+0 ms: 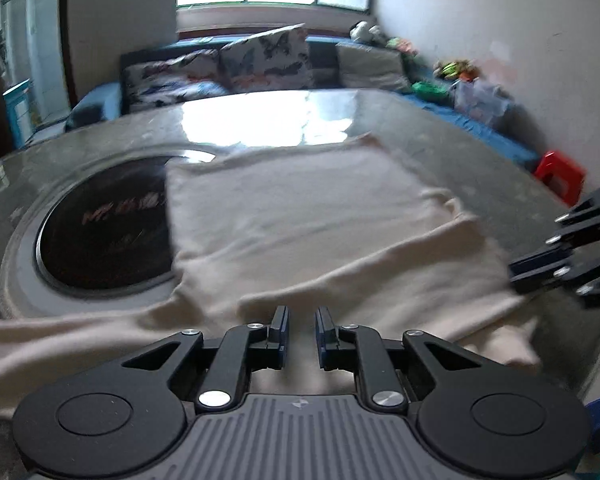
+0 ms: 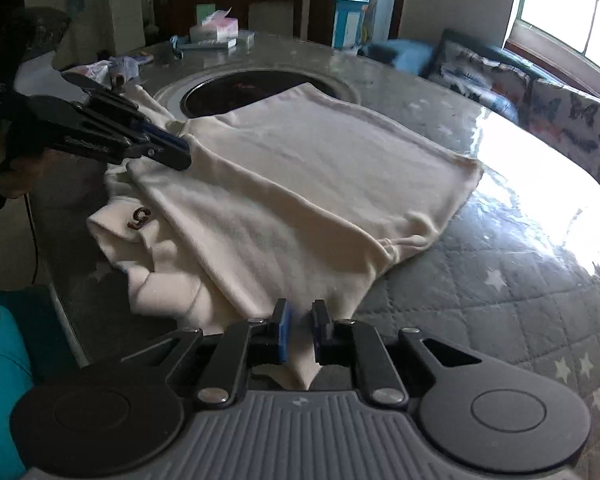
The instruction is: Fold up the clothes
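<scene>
Your cream garment (image 2: 300, 184) lies spread on the desk (image 2: 500, 280), with one part already folded over the rest, so a flat upper layer sits on a wider lower layer. Its far edge covers part of the round dark inset (image 1: 108, 232) in the middle of the desk. On the lower layer near your side there is a small brown "5" mark (image 2: 139, 218).

Your left tongs (image 1: 302, 330) sit just over the near edge of the cloth. The two fingers stand a little apart, and cloth shows in the gap between them, but you cannot tell from these views if they really pinch it. In the right wrist view, the left tongs (image 2: 176, 152) reach onto a corner of the folded layer.

Your right tongs (image 2: 300, 330) are also slightly apart, and a hanging corner of the garment passes between the fingers; whether it is gripped is not clear. In the left wrist view, the right tongs (image 1: 518, 276) touch the right edge of the cloth.

A sofa with butterfly cushions (image 1: 260, 60) stands behind the desk.
</scene>
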Action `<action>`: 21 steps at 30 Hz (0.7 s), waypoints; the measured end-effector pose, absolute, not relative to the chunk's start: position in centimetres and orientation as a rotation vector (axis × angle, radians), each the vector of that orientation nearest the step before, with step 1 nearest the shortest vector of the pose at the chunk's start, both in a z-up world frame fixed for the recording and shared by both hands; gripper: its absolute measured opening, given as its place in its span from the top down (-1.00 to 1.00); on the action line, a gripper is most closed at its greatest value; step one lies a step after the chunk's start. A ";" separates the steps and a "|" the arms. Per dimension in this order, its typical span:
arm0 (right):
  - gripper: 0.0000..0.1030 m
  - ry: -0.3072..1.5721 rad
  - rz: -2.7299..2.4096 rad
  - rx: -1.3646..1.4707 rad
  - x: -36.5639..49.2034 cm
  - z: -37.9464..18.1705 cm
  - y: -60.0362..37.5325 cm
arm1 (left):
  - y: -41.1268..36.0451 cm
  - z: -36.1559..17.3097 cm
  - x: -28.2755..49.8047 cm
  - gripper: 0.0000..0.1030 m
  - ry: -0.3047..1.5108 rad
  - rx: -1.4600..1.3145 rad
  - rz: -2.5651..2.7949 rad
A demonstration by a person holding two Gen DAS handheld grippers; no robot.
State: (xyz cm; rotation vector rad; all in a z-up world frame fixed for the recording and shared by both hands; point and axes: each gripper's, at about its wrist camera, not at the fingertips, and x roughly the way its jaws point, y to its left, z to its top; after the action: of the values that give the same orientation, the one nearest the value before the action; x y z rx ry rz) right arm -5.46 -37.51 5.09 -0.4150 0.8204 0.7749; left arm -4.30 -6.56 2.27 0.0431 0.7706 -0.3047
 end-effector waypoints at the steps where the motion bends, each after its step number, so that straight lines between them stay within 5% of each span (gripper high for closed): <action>1: 0.80 0.814 0.768 -0.414 -5.4 5.5 -37.6 | -6.1 2.4 -4.5 0.68 0.767 0.025 -0.306; 13: 0.75 0.777 0.713 -0.387 -0.5 4.3 -34.8 | -2.5 2.9 -6.9 0.45 0.746 -0.020 -0.193; 21: 0.52 0.713 0.840 -0.447 -2.9 5.8 -31.5 | 4.0 3.2 -9.0 0.27 0.738 -0.104 0.095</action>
State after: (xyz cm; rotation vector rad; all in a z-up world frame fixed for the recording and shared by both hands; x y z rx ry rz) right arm -2.94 -31.52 5.82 -0.4472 0.7135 0.8401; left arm -8.99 3.98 3.16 -0.1039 0.7380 0.0946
